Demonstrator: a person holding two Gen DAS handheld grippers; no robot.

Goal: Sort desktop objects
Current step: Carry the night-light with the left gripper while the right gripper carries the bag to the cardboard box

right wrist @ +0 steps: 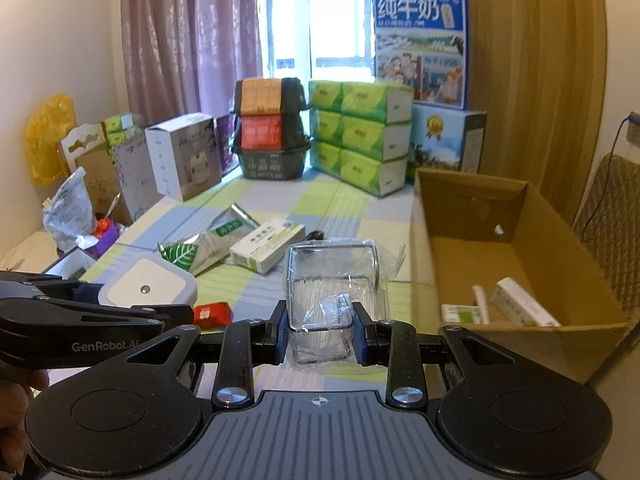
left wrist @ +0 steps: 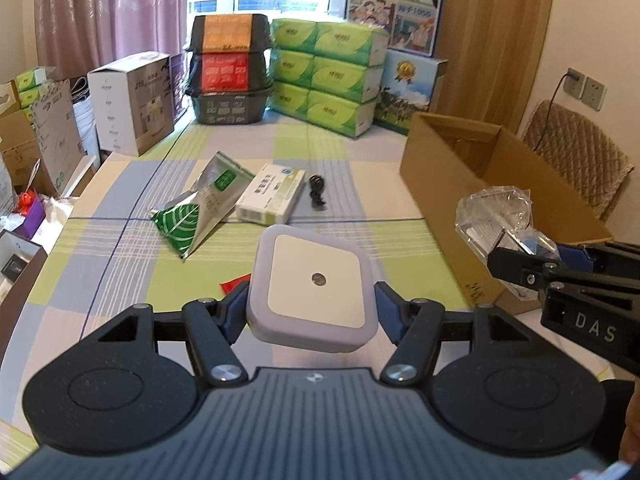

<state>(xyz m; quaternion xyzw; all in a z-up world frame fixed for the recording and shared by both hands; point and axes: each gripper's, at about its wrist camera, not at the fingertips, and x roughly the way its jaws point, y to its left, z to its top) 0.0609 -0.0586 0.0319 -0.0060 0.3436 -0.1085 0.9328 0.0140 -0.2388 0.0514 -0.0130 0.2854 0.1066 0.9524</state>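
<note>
My left gripper point(left wrist: 312, 304) is shut on a square white night light point(left wrist: 314, 292) with a pale lilac rim, held above the checked tablecloth. My right gripper point(right wrist: 320, 328) is shut on a clear plastic-wrapped packet with a metal wire frame point(right wrist: 332, 280), just left of the open cardboard box point(right wrist: 532, 240). In the left wrist view that packet point(left wrist: 496, 216) hangs at the box's near corner point(left wrist: 472, 216). On the cloth lie a green-and-silver pouch point(left wrist: 196, 208), a white-and-green carton point(left wrist: 272, 194), a coiled black cable point(left wrist: 316, 192) and a small red packet point(right wrist: 212, 314).
Small white-and-green cartons point(right wrist: 516, 300) lie inside the cardboard box. At the table's far end stand green tissue packs point(left wrist: 332, 76), stacked black bowls point(left wrist: 230, 68), a white box point(left wrist: 132, 100) and milk cartons point(right wrist: 420, 48). A padded chair point(left wrist: 580, 156) is at the right.
</note>
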